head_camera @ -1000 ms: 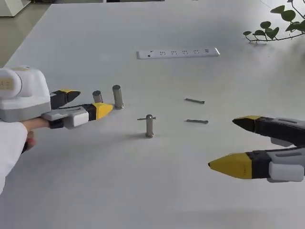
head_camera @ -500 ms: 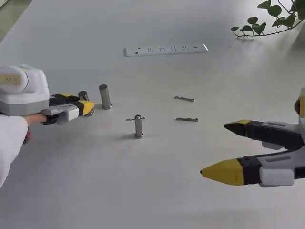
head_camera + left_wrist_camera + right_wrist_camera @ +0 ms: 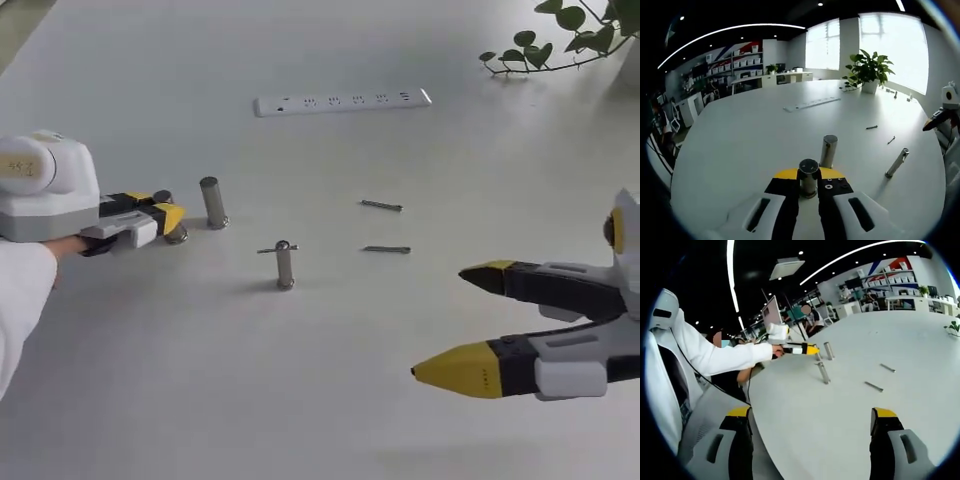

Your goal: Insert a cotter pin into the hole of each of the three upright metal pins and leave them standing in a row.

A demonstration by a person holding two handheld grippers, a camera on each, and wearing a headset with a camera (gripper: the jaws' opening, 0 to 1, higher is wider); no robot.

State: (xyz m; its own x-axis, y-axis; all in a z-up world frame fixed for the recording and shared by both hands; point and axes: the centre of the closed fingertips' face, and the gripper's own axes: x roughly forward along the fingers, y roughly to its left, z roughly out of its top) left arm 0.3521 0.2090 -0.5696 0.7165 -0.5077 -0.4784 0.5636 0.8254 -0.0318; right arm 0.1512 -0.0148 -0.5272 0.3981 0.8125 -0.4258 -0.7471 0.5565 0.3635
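Three metal pins stand on the white table (image 3: 330, 400). My left gripper (image 3: 165, 212) is shut on the leftmost pin (image 3: 176, 234), which shows upright between the jaws in the left gripper view, leftmost pin (image 3: 809, 177). A bare second pin (image 3: 212, 203) stands just right of it. The third pin (image 3: 284, 265) has a cotter pin through its top. Two loose cotter pins (image 3: 381, 206) (image 3: 386, 249) lie flat further right. My right gripper (image 3: 450, 325) hovers open and holds nothing, right of and nearer than the loose cotter pins.
A white power strip (image 3: 340, 102) lies at the back of the table. Plant leaves (image 3: 560, 40) reach in at the back right. A person's white sleeve (image 3: 20, 300) comes in from the left edge.
My left gripper's jaws have shut on the leftmost pin; a second ago they stood open beside it. The right gripper stays open. The head camera has shifted.
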